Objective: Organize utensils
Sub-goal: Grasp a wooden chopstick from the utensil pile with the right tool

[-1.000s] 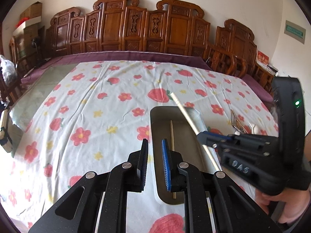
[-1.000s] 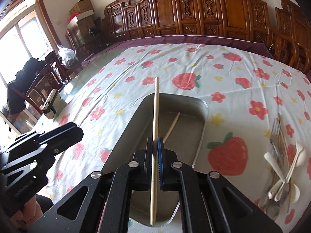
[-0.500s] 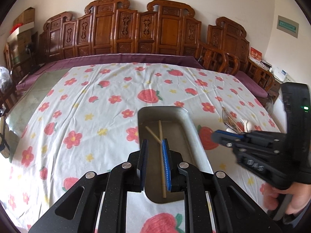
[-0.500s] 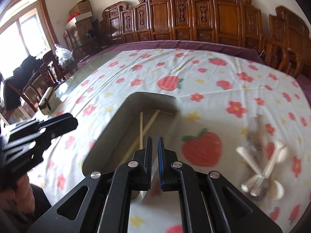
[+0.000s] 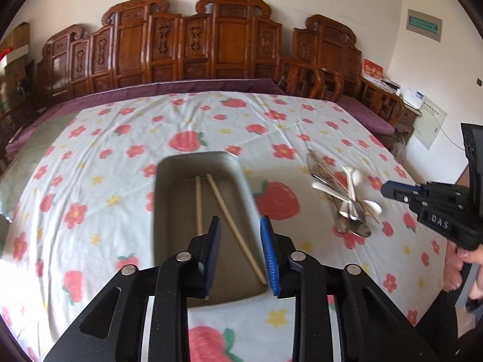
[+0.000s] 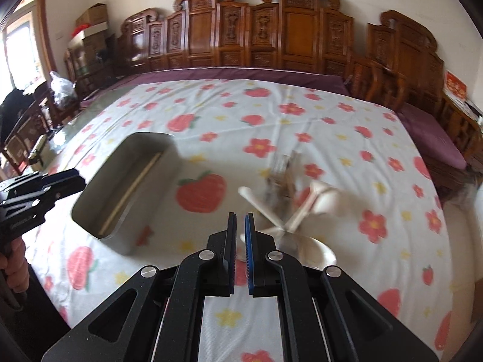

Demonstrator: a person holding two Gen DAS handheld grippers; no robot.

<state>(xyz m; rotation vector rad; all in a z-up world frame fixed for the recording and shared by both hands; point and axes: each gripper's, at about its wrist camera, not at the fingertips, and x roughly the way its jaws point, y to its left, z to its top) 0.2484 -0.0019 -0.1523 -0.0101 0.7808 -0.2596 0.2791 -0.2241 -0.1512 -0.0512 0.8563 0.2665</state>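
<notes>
The left gripper point(image 5: 240, 252) hung over the near end of the metal tray point(image 5: 160, 211), its fingers spread apart with nothing between them. Two wooden chopsticks point(image 5: 223, 208) lay inside the tray: one ran straight from far to near on the left, the other slanted from the far middle toward the near right corner, its near end just beside the blue pad of the right finger. The two sticks lay close together at their far ends and spread apart toward the near end.

The right gripper point(image 6: 240, 250) was well to the right of the tray, above the flowered tablecloth point(image 6: 211, 114). Its fingers stood almost together, a narrow slit showing between the pads, gripping nothing. Just beyond its tips and slightly to the right lay the utensil pile point(image 6: 289, 208), blurred in the right wrist view. In the left wrist view the pile point(image 5: 344, 199) showed white spoons crossed over metal cutlery, resting on the cloth between the tray and the right gripper point(image 5: 389, 188).
</notes>
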